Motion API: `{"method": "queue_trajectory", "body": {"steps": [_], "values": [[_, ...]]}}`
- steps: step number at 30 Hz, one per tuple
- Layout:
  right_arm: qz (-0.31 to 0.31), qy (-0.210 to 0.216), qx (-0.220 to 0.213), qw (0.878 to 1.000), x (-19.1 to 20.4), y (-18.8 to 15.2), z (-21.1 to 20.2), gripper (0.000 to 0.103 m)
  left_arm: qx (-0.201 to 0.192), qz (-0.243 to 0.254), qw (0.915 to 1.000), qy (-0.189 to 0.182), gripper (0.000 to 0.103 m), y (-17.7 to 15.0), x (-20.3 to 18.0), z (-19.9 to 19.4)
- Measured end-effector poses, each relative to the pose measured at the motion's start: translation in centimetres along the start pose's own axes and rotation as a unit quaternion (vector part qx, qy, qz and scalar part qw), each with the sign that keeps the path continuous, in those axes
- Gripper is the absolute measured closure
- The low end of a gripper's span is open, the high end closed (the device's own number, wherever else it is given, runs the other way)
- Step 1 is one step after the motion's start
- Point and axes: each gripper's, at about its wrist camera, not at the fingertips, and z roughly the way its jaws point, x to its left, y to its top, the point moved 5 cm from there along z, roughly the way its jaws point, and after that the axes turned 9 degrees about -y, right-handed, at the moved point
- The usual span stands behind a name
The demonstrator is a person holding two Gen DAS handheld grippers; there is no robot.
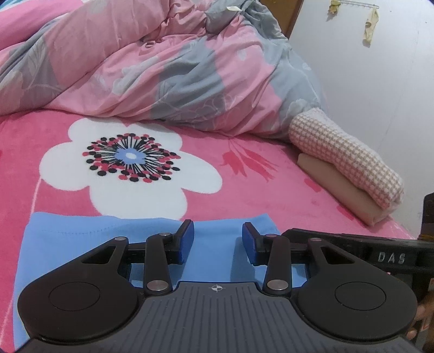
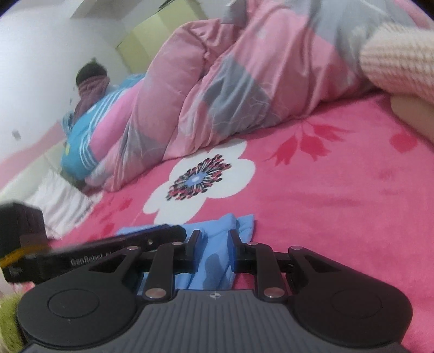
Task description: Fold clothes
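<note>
**Blue garment on the flowered blanket, both grippers over it**

The light blue garment [image 1: 81, 241] lies flat on the pink flowered blanket [image 1: 244, 190]. The left gripper [image 1: 217, 243] hangs over its far hem, jaws apart. The right gripper [image 2: 214, 252] has its jaws parted around a bunched blue fold. Beyond lie a pink-and-grey quilt [image 1: 162, 68] and a checked folded cloth [image 1: 344, 160] on a tan one [image 1: 344, 198].

A bed [image 1: 244, 190] with a pink flowered blanket fills the room. Behind it stands a white wall [image 1: 366, 81], with a wooden door frame [image 1: 294, 16] to the left of that wall.
</note>
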Motion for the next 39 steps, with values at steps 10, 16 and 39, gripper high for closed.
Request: {"method": "queue_trajectory", "body": {"steps": [10,16,39], "values": [[-0.026,-0.027,0.010,0.999,0.3,-0.2,1.2,0.082,0.000,-0.003,1.0000,-0.002,0.063,0.0,0.1,0.2],[-0.016,-0.024,0.026,0.999,0.0,0.1,2.5,0.081,0.001,0.000,1.0000,0.000,0.063,0.0,0.0,0.1],[0.009,-0.030,-0.006,0.999,-1.1,0.0,1.5,0.102,0.018,0.049,0.9986,0.004,0.064,0.1,-2.0,0.9]]}}
